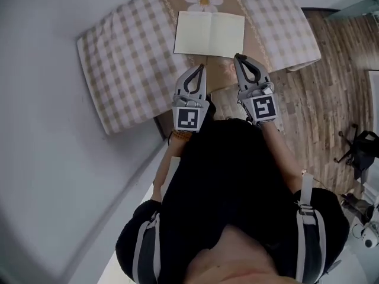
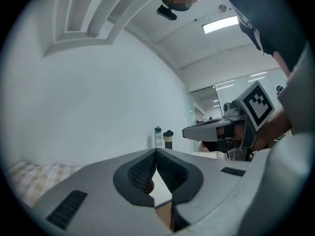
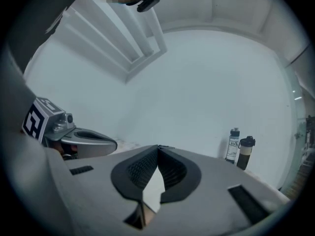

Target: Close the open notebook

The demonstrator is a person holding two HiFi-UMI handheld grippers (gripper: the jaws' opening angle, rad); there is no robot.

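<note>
Task not yet begun, by our reading. The open paper notebook with blank cream pages (image 1: pixel 209 34) lies flat, both pages up, on the beige-and-white checked tablecloth (image 1: pixel 127 70). No page or cover is lifted.

Left claw (image 1: pixel 202 68): jaws together tip to tip, nothing between them. Right claw (image 1: pixel 237 57): likewise closed and empty.

The notebook sits just ahead of both claws. The right claw's tip is at its near edge, at the right page; we cannot tell whether it touches. The left claw's tip stops just short of that edge, before the left page. The spine runs away from us, between the two claws.

Left to do: all of it. One half must be raised, swung over the spine and laid down on the other. We judge closed tips could slip under an outer edge.

Edges and room:
- The table's near edge passes under the claws' bodies.
- Outward of the right claw, the table corner drops to the brown wooden plank floor (image 1: pixel 331 87).
- Outward of the left claw, there is more cloth.
- Far ahead, well apart, a clear labelled bottle (image 3: pixel 234 145) and a dark flask (image 3: pixel 245 153) stand by the white wall.
- Nothing stands between the claws and the notebook.
</note>
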